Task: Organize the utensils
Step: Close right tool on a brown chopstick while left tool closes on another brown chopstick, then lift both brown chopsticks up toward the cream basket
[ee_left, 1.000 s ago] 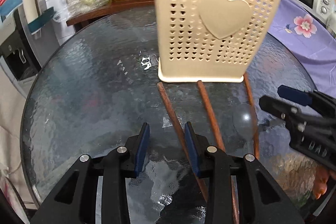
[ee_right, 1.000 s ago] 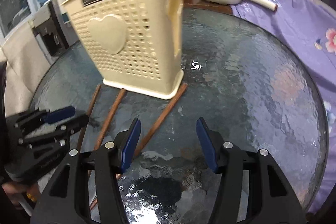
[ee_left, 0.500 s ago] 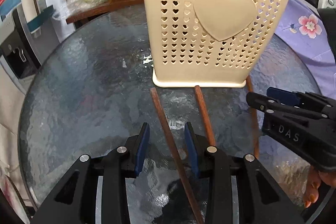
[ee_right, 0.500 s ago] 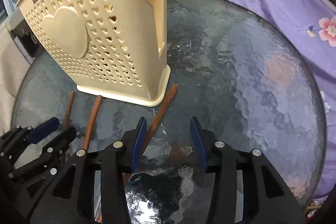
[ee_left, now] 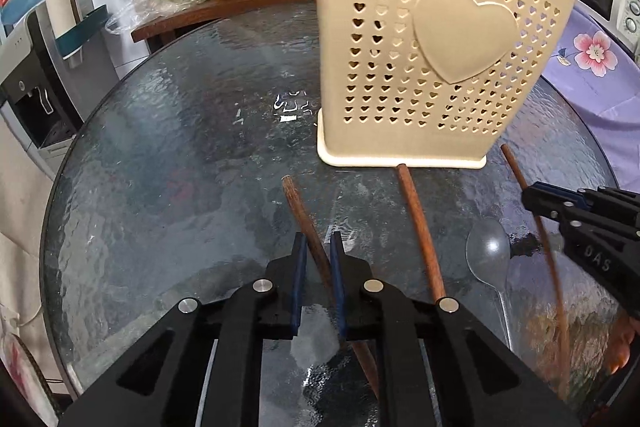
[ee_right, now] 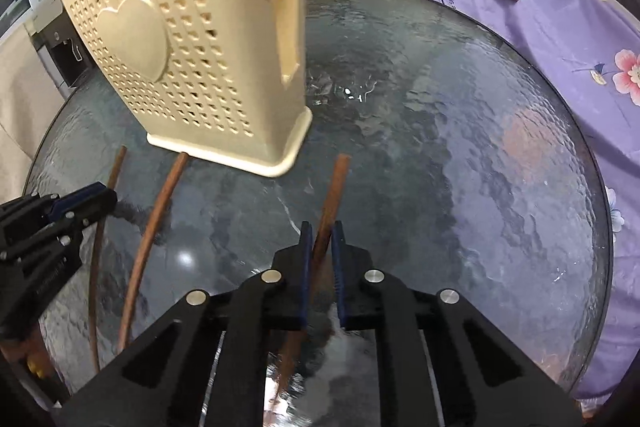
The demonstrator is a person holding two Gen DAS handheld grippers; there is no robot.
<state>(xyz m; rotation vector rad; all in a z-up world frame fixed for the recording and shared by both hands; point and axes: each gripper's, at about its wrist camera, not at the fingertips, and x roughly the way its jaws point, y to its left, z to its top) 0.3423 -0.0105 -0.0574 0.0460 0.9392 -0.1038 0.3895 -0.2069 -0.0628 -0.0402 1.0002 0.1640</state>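
A round textured-glass table point(ee_left: 160, 167) is carrying the perforated beige plastic utensil holder point(ee_left: 432, 59), its top cut off by the frame. Wooden chopsticks are lying just in front of the holder. The left gripper point(ee_left: 319, 251) is closing, pinching the leftmost chopstick point(ee_left: 298, 203); the right gripper point(ee_right: 321, 243) is pinching the rightmost chopstick point(ee_right: 336, 183). A clear spoon point(ee_left: 488, 255), hard to make out, is lying between the others.

Glossy rippled glass table point(ee_left: 168, 163); matt beige plastic holder point(ee_left: 432, 67); brown wooden chopsticks point(ee_left: 420, 227); shiny metal spoon point(ee_left: 488, 255).
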